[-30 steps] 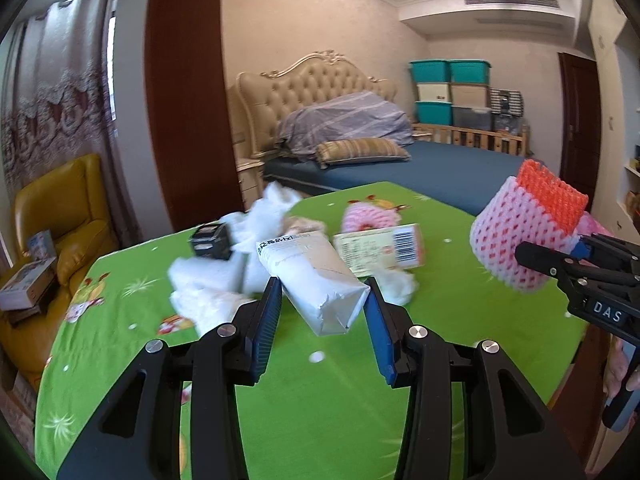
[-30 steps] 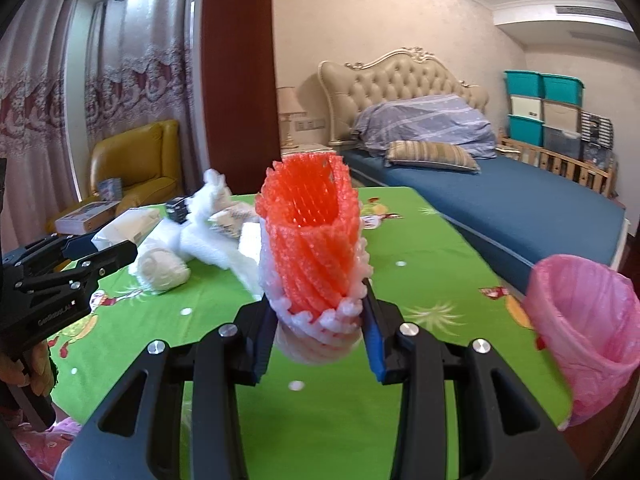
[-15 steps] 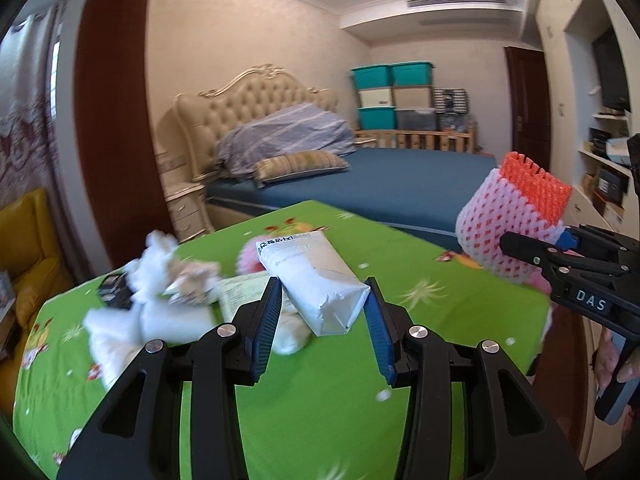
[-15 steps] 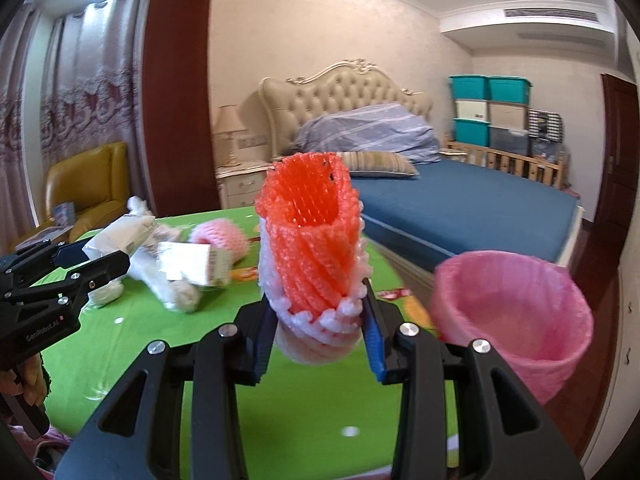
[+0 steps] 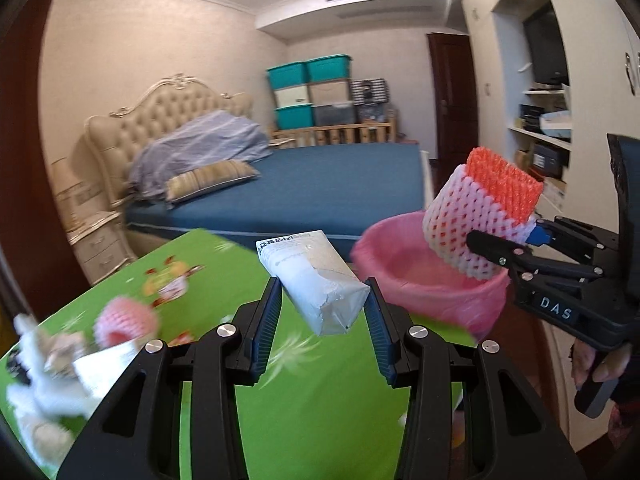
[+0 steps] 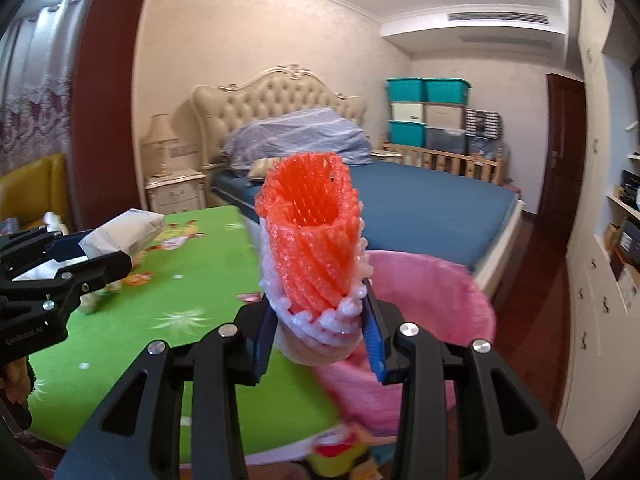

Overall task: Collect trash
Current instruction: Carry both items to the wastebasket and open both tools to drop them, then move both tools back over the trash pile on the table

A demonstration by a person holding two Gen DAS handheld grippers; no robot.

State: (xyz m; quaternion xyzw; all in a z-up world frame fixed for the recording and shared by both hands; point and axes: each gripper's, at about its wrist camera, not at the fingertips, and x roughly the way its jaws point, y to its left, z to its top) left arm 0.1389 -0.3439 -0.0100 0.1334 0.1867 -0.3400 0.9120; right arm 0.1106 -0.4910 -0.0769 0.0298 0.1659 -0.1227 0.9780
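My left gripper (image 5: pixel 322 316) is shut on a white paper packet (image 5: pixel 312 280) and holds it above the green table (image 5: pixel 312 400), near its right end. My right gripper (image 6: pixel 318 320) is shut on an orange and white foam fruit net (image 6: pixel 312 236), held over the rim of the pink-lined trash bin (image 6: pixel 440 292). The bin also shows in the left wrist view (image 5: pixel 404 276), just past the packet, with the foam net (image 5: pixel 484 208) above it. More trash lies on the table at the left: a pink foam net (image 5: pixel 124 320) and white crumpled paper (image 5: pixel 52 384).
A blue bed (image 5: pixel 320 192) stands behind the table and bin. Shelves (image 5: pixel 552 128) and a dark door (image 5: pixel 452 96) are on the right wall. A nightstand (image 6: pixel 176 192) and a yellow armchair (image 6: pixel 32 184) stand at the left.
Both grippers have swung right, away from the trash pile and toward the pink bin, which has come into the left view. Each still holds its item.
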